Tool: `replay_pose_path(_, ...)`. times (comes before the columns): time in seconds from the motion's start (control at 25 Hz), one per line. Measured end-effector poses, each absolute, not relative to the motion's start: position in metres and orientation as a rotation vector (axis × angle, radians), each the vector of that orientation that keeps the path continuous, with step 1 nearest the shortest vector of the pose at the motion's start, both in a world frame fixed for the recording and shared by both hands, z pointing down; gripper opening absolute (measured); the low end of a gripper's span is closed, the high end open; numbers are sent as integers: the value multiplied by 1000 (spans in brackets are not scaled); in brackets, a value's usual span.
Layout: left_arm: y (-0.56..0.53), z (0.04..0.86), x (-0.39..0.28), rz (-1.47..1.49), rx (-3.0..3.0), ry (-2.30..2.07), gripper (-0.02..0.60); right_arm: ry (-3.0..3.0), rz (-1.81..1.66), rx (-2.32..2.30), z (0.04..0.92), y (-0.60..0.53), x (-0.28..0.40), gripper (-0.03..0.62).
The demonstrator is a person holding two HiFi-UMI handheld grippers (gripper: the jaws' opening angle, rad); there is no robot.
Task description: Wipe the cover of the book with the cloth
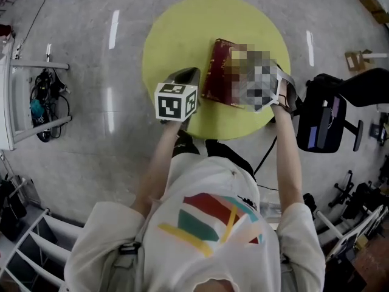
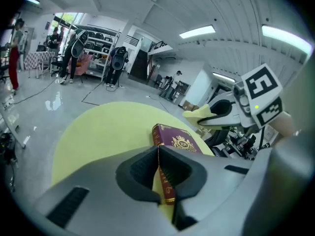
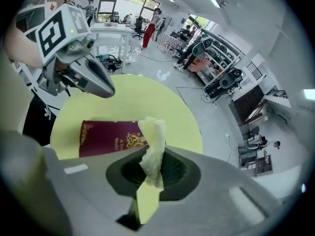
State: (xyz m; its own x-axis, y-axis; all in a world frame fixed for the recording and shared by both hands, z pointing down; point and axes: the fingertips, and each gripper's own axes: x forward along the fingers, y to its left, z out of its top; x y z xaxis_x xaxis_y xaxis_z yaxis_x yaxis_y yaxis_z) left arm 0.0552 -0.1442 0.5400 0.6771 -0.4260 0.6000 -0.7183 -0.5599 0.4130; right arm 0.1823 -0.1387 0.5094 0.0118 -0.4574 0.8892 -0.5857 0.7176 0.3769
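Observation:
A maroon book [image 1: 217,72] with gold print lies flat on the round yellow table [image 1: 182,29], right of its centre. My left gripper [image 1: 189,73] hovers just left of the book, its jaws shut with nothing between them. In the left gripper view the book [image 2: 179,141] lies just beyond the closed jaws of that gripper [image 2: 158,151]. My right gripper [image 3: 152,168] is shut on a crumpled pale yellow cloth [image 3: 153,141], which it holds above the book's [image 3: 110,137] right end. In the head view a mosaic patch hides that cloth.
A black office chair [image 1: 322,120] stands right of the table. A white rack [image 1: 12,102] with cables [image 1: 42,96] is at the left, and white shelving [image 1: 24,248] at the bottom left. People, chairs and shelves show far off in the gripper views.

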Motion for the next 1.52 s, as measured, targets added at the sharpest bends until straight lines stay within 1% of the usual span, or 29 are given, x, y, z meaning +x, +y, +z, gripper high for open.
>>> replay_pose_path(0.32, -141, 546, 21, 523, 2131, -956, 18, -1582, 77, 766, 553, -192, 182, 29)
replay_pose_path(0.76, -134, 551, -10, 511, 2071, -1034, 17, -1504, 65, 692, 584, -205, 180, 29)
replay_pose_path(1.04, -125, 556, -14, 519, 2067, -1015, 17, -1530, 73, 642, 587, -181, 157, 29)
replay_pose_path(1.52, -117, 549, -13, 504, 2097, -992, 17, -1587, 79, 546, 589, -106, 111, 29)
